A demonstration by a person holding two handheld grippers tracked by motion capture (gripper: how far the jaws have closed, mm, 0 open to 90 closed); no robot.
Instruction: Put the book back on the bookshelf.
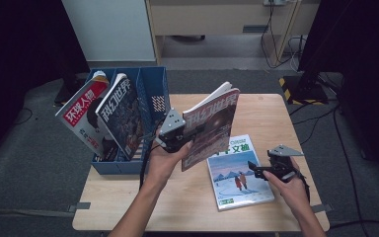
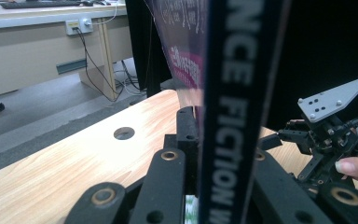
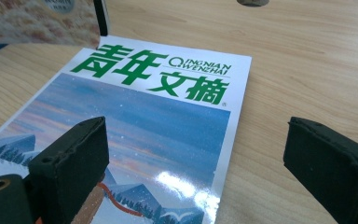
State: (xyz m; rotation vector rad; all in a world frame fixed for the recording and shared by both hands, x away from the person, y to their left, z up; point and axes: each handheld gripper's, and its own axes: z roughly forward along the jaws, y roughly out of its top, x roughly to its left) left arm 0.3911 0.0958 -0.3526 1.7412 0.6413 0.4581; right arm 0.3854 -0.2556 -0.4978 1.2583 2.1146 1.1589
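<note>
The table (image 1: 271, 113) carries at its left end a blue file box (image 1: 153, 94), where two magazines already stand leaning in the left compartments; the compartment at the right side of the box looks free. I judge the work is to put the magazines into this box one by one.

My left gripper (image 1: 177, 140) is clamped on the lower edge of the science fiction magazine (image 1: 209, 126) and holds it lifted above the table, nearly upright, with its long axis going up and a little to the right. In the left gripper view the spine (image 2: 228, 116) stands straight between my jaws. The box lies just to the left of this magazine, a little farther, so the coming move goes left and the magazine must stay upright to enter the slot.

My right gripper (image 1: 259, 170) has its jaws apart and holds nothing. It hovers over the right edge of the flat magazine (image 3: 144, 116), which lies near on the table.
</note>
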